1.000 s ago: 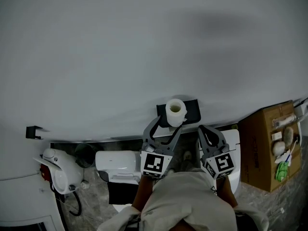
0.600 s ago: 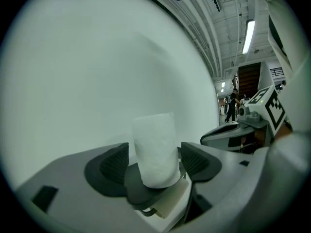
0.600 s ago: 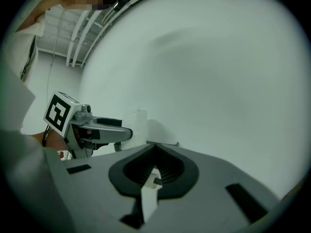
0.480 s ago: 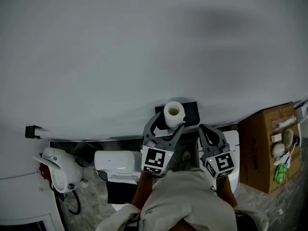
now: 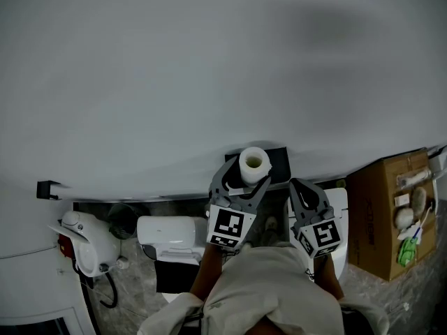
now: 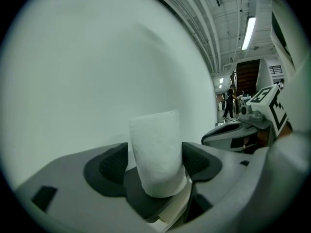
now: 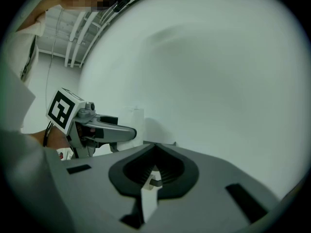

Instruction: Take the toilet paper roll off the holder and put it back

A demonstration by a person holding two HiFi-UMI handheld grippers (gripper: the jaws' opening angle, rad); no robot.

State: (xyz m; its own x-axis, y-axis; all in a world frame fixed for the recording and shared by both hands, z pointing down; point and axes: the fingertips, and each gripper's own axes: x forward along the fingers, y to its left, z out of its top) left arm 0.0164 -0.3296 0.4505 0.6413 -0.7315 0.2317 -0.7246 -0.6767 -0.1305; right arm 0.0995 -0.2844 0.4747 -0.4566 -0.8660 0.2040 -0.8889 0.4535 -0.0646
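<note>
From your head view, the toilet paper roll (image 5: 253,165) stands upright on the black wall holder (image 5: 279,160), and a cardboard box (image 5: 387,215) sits well to the holder's right. Only your left gripper view shows the pads. Your left tongs (image 6: 155,164) have just been opening and stand wide, with the roll between them at the holder and the pads flanking it without squeezing. Your right gripper view shows your right tongs (image 7: 154,168) closed together, empty, just right of the holder.
</note>
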